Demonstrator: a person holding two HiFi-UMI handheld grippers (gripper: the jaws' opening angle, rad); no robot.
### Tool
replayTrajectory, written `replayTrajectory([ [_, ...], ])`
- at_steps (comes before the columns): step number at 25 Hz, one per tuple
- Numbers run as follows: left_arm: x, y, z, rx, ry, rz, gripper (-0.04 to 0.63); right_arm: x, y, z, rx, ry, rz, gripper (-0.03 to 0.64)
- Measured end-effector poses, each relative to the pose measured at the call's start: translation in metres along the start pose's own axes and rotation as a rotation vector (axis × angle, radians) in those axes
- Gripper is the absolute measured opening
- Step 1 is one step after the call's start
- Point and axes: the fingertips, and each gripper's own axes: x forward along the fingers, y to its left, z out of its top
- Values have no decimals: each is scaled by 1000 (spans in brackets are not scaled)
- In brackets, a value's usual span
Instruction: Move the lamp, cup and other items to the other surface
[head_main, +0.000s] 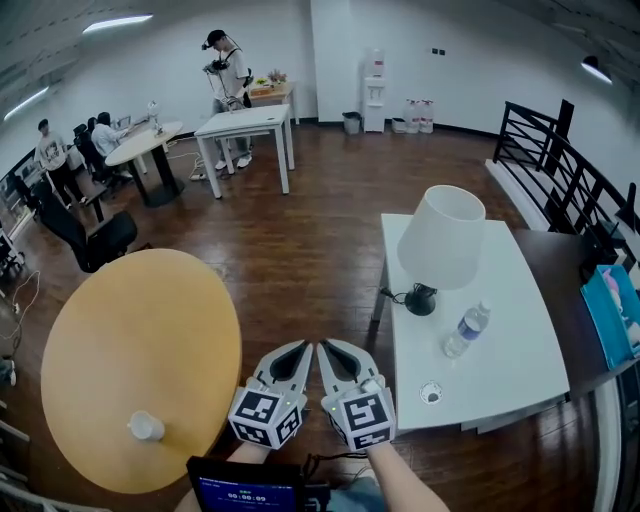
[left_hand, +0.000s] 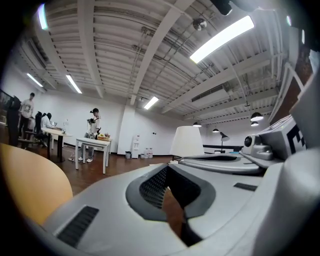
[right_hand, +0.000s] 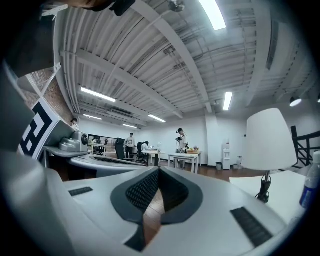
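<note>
A lamp (head_main: 441, 240) with a white shade and a black base stands on the white table (head_main: 520, 290) at the right. A clear water bottle (head_main: 466, 331) and a small round ring-like object (head_main: 431, 394) are there too. A white cup (head_main: 146, 427) lies on the round yellow table (head_main: 140, 340) at the left. My left gripper (head_main: 297, 352) and right gripper (head_main: 333, 352) hang side by side over the wooden floor between the two tables, both shut and empty. In the left gripper view the lamp (left_hand: 187, 141) shows beyond the tips; the right gripper view shows the lamp (right_hand: 267, 140) and the bottle (right_hand: 310, 187).
A dark table (head_main: 570, 290) with a blue item (head_main: 615, 310) adjoins the white one, beside a black railing (head_main: 560, 160). A black office chair (head_main: 95, 240) stands at the left. Far back are white tables (head_main: 245, 125), several people and a water dispenser (head_main: 373, 90).
</note>
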Motion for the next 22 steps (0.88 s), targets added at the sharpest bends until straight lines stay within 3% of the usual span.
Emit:
replayTrajectory([
  [10, 14, -13, 0, -27, -19, -28, 12, -8, -16, -4, -1, -6, -22, 3],
  [13, 21, -19, 2, -28, -26, -39, 12, -12, -22, -5, 46, -6, -16, 3],
  [19, 46, -45, 1, -14, -26, -87, 12, -33, -69, -8, 103, -53, -136, 32],
  [20, 52, -52, 2, -11, -27, -100, 12, -38, -78, -9, 112, -53, -158, 51],
  [21, 58, -59, 1, -8, -26, -114, 12, -44, -88, -10, 121, -49, -179, 133],
  [22, 64, -67, 1, -6, -24, -130, 12, -50, -97, -13, 128, -43, -200, 174],
])
